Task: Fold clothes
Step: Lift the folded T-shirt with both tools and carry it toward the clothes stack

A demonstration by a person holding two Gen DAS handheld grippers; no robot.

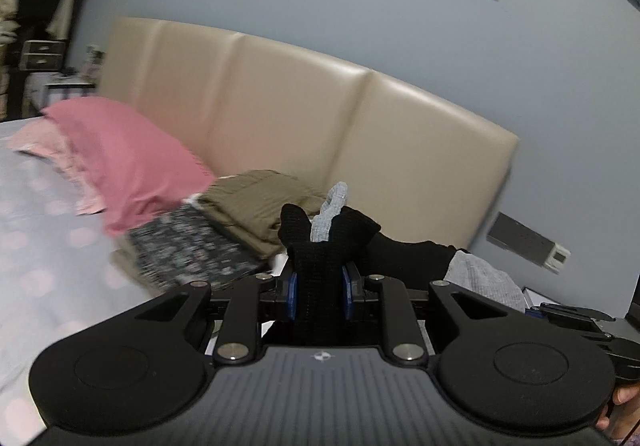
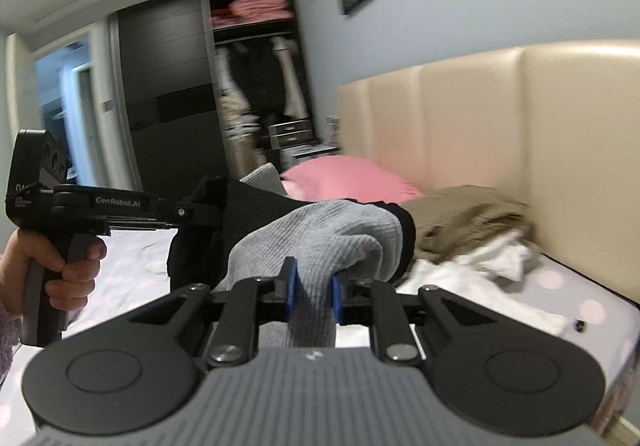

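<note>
A black and grey knit garment hangs in the air between my two grippers, above the bed. My left gripper (image 1: 319, 292) is shut on its black part (image 1: 320, 246), with a grey strip (image 1: 330, 215) sticking up behind. My right gripper (image 2: 313, 292) is shut on its grey part (image 2: 320, 242). In the right wrist view the left gripper (image 2: 200, 211) shows at the left, held in a hand, with the black cloth (image 2: 256, 205) stretched from it. The garment's lower part is hidden behind the gripper bodies.
The bed has a pale dotted sheet (image 1: 36, 230) and a beige padded headboard (image 1: 280, 113). A pink pillow (image 1: 128, 157), folded olive clothes (image 1: 256, 201), a dark patterned piece (image 1: 192, 246) and white cloth (image 2: 496, 258) lie by the headboard. An open wardrobe (image 2: 256, 85) stands beyond.
</note>
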